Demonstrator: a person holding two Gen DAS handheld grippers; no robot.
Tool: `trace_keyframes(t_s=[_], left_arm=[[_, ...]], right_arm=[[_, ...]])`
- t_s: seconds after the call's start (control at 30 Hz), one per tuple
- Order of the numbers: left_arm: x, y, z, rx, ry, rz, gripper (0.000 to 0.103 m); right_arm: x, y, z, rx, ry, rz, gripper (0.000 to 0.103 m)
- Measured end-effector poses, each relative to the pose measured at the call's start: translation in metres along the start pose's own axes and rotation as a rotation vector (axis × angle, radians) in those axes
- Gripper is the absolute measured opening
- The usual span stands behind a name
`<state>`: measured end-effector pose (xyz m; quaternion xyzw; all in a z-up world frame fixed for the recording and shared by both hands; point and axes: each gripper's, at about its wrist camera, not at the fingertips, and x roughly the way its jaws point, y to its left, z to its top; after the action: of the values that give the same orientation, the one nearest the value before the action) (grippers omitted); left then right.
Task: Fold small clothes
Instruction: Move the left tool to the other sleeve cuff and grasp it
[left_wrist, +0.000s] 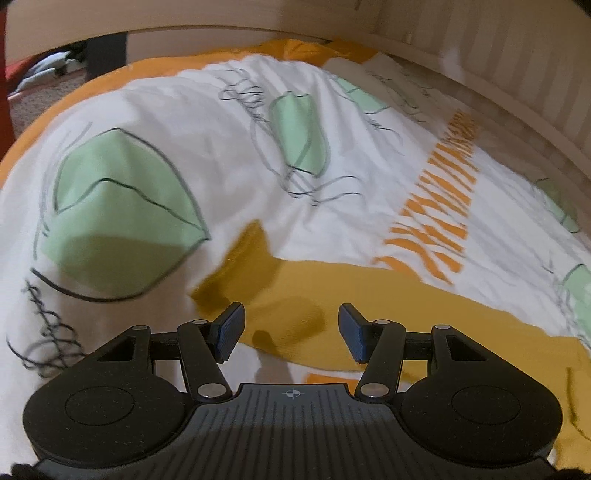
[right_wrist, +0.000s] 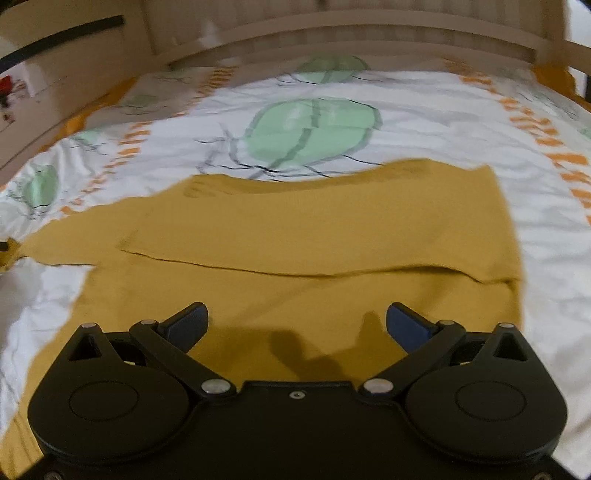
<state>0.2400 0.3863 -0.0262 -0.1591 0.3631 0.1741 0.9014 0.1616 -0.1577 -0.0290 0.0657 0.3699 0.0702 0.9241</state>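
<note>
A mustard-yellow garment (right_wrist: 314, 236) lies flat on the bed, with one part folded over its middle and a sleeve reaching out to the left. In the left wrist view the same garment (left_wrist: 295, 291) shows as a yellow sleeve end and a band of cloth just ahead of the fingers. My left gripper (left_wrist: 291, 325) hovers over that sleeve, open, with nothing between its blue pads. My right gripper (right_wrist: 297, 321) hangs above the garment's near edge, wide open and empty; its shadow falls on the cloth.
The bed cover (right_wrist: 424, 122) is white with green leaf shapes and orange stripes. A pale wooden bed frame (right_wrist: 332, 40) runs along the far side, and in the left wrist view the frame (left_wrist: 535, 92) curves along the right. Floor and dark furniture (left_wrist: 103, 55) show at the far left.
</note>
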Motion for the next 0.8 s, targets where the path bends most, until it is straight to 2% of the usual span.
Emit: trace_keyframes(t_s=[0.23,0.57,0.8], left_arm=[[0.018,0.02,-0.001,-0.016,0.014,0.028,0.054],[0.034,0.021,0.01,-0.023,-0.01,0.024,0.054],[0.023,0.021,0.016,0.025,-0.107,0.097,0.054]], right_arm=[[0.006,0.032,0.008,-0.03,0.0,0.067,0.103],[0.015,0.051,0.011,-0.043,0.027,0.083,0.102],[0.014,0.058,0.012,-0.055,0.029,0.094,0.102]])
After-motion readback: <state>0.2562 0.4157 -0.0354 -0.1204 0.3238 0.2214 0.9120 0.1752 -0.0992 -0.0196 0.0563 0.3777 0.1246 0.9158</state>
